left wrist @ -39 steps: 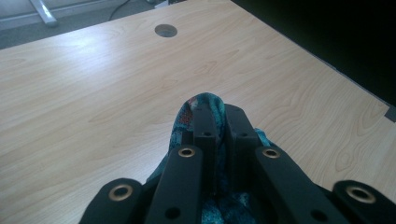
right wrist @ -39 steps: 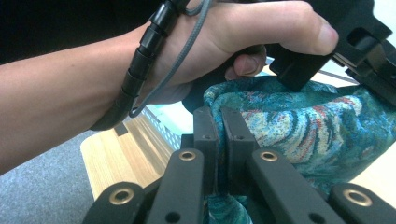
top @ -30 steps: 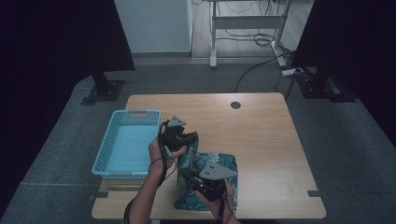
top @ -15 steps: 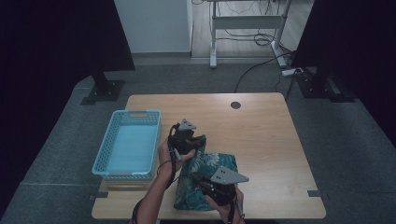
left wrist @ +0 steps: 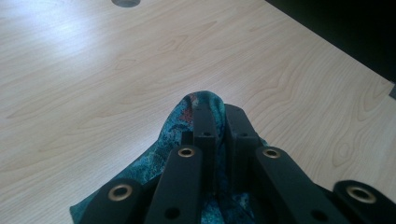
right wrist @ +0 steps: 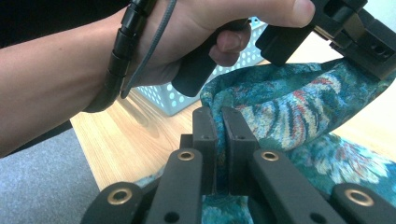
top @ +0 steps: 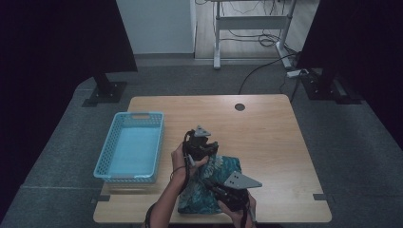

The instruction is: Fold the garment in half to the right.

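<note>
Teal patterned cloth lies on the near part of the table, just right of the basket, bunched into a rough block whose long axis runs from the near edge away toward the table's middle. One corner of it is lifted at the far end, where the left gripper has its jaws pressed together on a fold, the fabric peaking between them. The right gripper is likewise clamped on a fold of the cloth, nearer the person, with the fabric stretched between the two grips.

Compared with the earlier frames, the left gripper has shifted right and away from the basket, and the right gripper has moved right as well; the cloth now reaches farther right and looks more spread.

Count: one cloth, one basket, two grippers, one table. A round hole sits near the table's far edge. The left hand shows in the right gripper view, wrapped round its handle, with a cable trailing over the wrist.
</note>
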A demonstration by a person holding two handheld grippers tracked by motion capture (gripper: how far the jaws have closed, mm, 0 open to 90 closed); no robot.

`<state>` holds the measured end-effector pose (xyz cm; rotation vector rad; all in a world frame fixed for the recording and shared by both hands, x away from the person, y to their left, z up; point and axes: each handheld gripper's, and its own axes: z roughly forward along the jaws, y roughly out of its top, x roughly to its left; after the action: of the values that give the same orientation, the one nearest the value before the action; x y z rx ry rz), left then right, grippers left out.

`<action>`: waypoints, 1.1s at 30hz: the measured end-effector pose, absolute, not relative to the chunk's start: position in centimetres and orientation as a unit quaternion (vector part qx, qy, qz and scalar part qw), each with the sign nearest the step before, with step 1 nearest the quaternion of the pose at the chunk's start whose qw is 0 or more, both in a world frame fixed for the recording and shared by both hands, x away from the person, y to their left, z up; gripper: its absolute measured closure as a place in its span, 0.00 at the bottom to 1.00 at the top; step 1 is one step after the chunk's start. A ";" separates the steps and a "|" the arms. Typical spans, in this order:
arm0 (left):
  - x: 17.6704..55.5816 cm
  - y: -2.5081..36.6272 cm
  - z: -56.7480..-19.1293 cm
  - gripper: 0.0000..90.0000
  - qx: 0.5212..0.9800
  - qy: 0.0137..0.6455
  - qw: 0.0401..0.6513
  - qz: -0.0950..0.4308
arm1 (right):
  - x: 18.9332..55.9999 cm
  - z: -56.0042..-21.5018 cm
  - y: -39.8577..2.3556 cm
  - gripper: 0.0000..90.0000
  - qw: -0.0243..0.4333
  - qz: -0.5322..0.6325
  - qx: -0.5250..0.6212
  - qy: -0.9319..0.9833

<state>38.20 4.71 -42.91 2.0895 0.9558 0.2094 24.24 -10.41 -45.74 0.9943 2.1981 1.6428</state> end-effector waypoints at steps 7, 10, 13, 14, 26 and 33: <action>38.4 4.0 -44.3 0.94 0.831 0.382 0.397 0.075 | 24.1 -47.4 -12.0 0.94 0.103 0.549 0.361 0.747; 38.4 3.6 -44.5 0.94 0.832 0.381 0.395 0.076 | 24.0 -48.0 -12.7 0.94 0.101 0.544 0.370 0.746; 38.2 3.1 -44.7 0.94 0.834 0.379 0.394 0.077 | 23.9 -48.4 -13.3 0.94 0.101 0.538 0.375 0.748; 38.2 2.9 -44.8 0.94 0.835 0.378 0.392 0.078 | 23.8 -48.5 -13.4 0.94 0.101 0.537 0.377 0.748; 37.6 0.7 -47.0 0.93 0.842 0.371 0.386 0.066 | 22.9 -50.5 -15.1 0.93 0.103 0.504 0.395 0.761; 36.9 -0.8 -48.6 0.93 0.852 0.363 0.374 0.057 | 23.1 -52.0 -15.7 0.92 0.091 0.483 0.413 0.767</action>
<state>36.95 -0.83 -48.63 2.1808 0.9284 0.1459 23.08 -15.65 -52.03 1.2280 2.2786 1.4353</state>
